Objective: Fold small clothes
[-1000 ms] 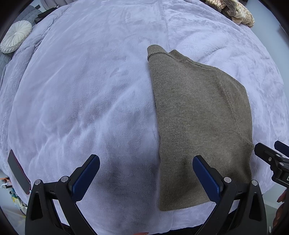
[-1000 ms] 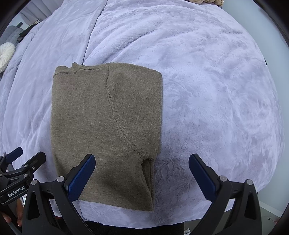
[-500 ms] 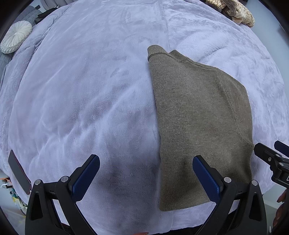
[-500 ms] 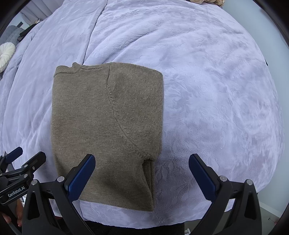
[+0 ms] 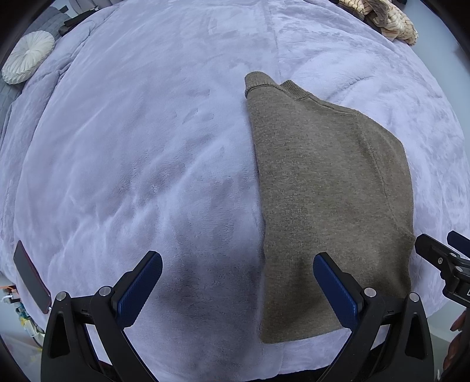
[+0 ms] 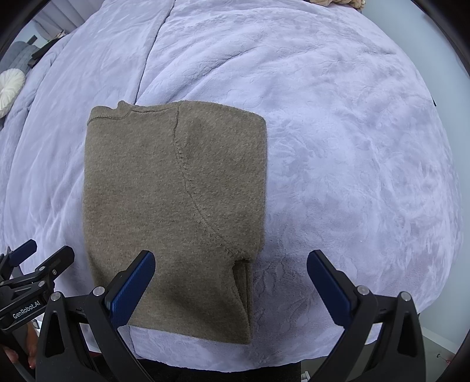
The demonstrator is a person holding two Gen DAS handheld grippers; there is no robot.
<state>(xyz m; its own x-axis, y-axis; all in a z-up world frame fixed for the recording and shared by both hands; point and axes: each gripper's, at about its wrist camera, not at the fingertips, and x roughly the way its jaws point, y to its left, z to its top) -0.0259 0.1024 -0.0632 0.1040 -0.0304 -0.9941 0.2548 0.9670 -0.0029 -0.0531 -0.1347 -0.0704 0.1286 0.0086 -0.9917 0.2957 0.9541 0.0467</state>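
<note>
An olive-brown knit sweater (image 5: 329, 191) lies folded lengthwise on the lavender bed cover, collar at the far end; it also shows in the right wrist view (image 6: 173, 205). My left gripper (image 5: 236, 282) is open and empty, held above the cover near the sweater's near left edge. My right gripper (image 6: 230, 280) is open and empty, held above the sweater's near right corner. Each gripper shows at the edge of the other's view.
The lavender plush cover (image 5: 132, 147) spans the bed. A round white cushion (image 5: 26, 61) lies far left. A pile of beige knitwear (image 5: 384, 17) sits at the far right. A dark phone (image 5: 30, 276) lies at the near left edge.
</note>
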